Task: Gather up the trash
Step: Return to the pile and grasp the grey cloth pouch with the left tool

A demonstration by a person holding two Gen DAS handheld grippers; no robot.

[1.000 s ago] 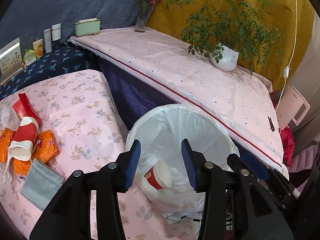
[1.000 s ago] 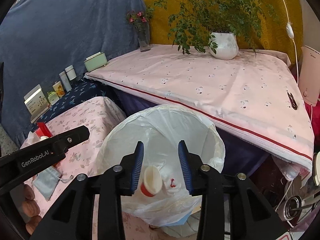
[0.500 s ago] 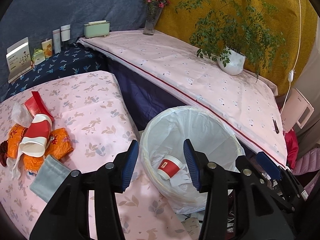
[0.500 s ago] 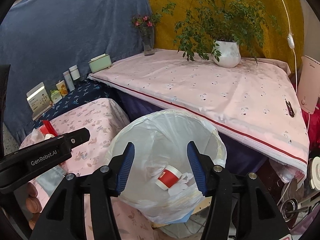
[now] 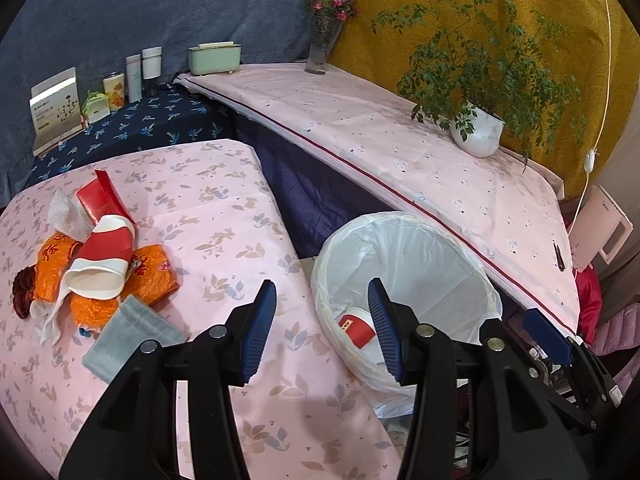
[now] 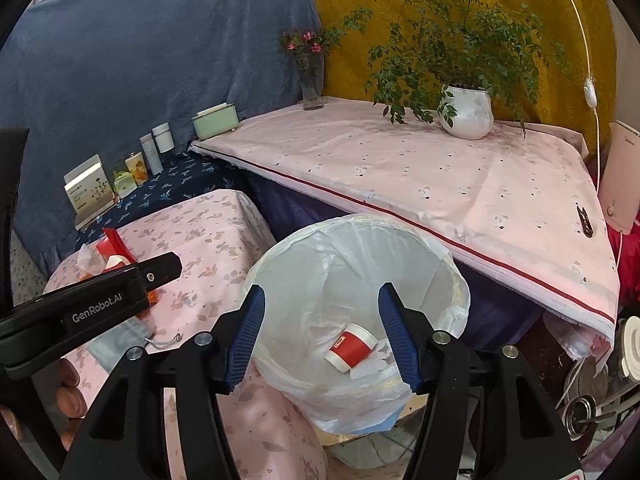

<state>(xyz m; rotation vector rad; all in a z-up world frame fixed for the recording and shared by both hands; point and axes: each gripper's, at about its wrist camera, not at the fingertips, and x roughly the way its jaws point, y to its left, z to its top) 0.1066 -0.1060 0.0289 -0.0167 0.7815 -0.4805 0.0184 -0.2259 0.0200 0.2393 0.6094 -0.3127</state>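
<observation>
A white-lined trash bin stands beside the low pink floral table. A red-and-white paper cup lies inside it on crumpled paper. On the table's left lie a crushed red-and-white cup, orange wrappers, a red packet, a white tissue and a grey pouch. My left gripper is open and empty over the table edge by the bin. My right gripper is open and empty above the bin.
A longer pink-covered table runs behind the bin, with a potted plant, a flower vase and a green box. Bottles and boxes stand on a dark blue cloth at the back left. Clutter lies at right.
The right gripper opened and let go of the cup, which now lies in the bin. Both grippers have pulled back and up; the left has swung toward the table.
</observation>
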